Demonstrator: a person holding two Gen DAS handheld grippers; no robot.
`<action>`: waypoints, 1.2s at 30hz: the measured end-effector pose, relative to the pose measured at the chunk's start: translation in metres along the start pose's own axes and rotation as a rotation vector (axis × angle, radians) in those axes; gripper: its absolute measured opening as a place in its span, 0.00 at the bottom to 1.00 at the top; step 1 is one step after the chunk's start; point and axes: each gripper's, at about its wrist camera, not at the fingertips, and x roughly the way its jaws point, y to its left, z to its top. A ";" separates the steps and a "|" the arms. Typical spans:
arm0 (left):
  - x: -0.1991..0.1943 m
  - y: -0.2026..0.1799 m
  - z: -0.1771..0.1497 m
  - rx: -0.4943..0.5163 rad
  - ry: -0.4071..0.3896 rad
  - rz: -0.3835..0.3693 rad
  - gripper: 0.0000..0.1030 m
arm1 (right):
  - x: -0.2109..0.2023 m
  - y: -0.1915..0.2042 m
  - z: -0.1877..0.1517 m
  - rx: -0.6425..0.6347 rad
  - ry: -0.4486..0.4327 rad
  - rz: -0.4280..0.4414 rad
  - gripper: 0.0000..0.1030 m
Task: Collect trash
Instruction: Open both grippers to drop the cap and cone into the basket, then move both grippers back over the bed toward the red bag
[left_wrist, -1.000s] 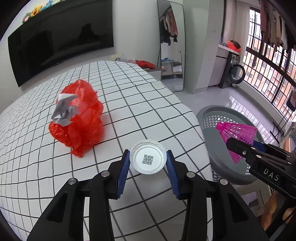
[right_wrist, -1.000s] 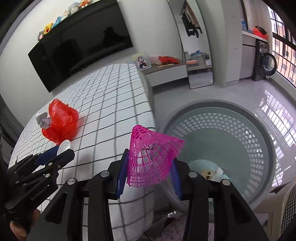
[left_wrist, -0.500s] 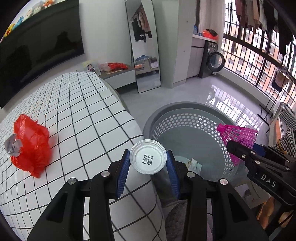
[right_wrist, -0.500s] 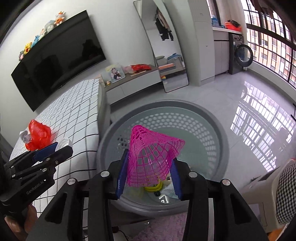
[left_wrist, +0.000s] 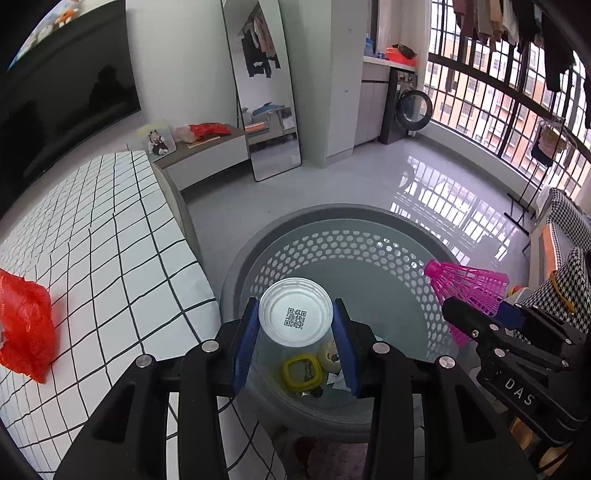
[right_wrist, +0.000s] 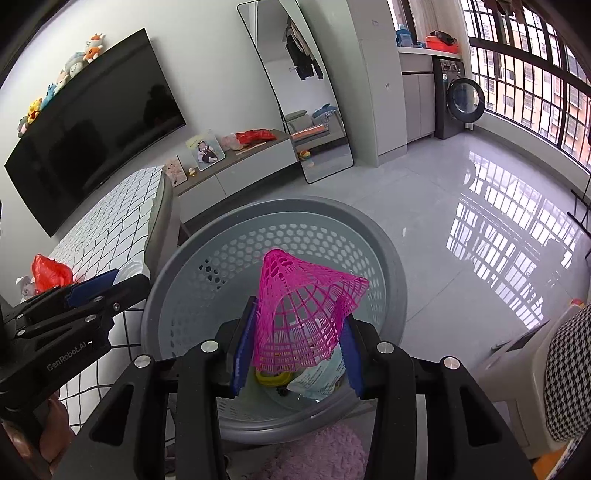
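My left gripper (left_wrist: 295, 332) is shut on a white plastic cup (left_wrist: 295, 316) with a QR code on its base, held over the grey perforated basket (left_wrist: 332, 229). My right gripper (right_wrist: 297, 343) is shut on a pink shuttlecock (right_wrist: 306, 314), also above the basket (right_wrist: 384, 266). The shuttlecock also shows at the right of the left wrist view (left_wrist: 469, 286). The basket holds a yellow ring (left_wrist: 301, 371), a wrapper (right_wrist: 317, 376) and other small pieces. A red plastic bag (left_wrist: 24, 325) lies on the checkered table (left_wrist: 110, 258).
The table edge is left of the basket. A low TV cabinet (right_wrist: 240, 162), a leaning mirror (right_wrist: 306, 92) and a washing machine (right_wrist: 458, 103) stand at the far wall. A houndstooth chair (right_wrist: 569, 369) is at the right. A pink rug (right_wrist: 314, 454) lies below.
Both grippers have moved right, off the table and over the basket, each still holding its object. The red bag has slid to the left edge of view.
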 end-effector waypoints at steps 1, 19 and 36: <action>0.002 -0.001 0.001 0.000 0.002 -0.001 0.38 | 0.000 -0.002 0.001 0.001 0.000 0.000 0.39; 0.004 -0.004 0.007 -0.002 0.006 0.023 0.65 | 0.017 -0.003 0.013 -0.007 0.007 0.003 0.53; -0.001 0.001 0.000 0.003 0.007 0.038 0.65 | 0.016 -0.006 0.002 0.026 0.022 -0.001 0.57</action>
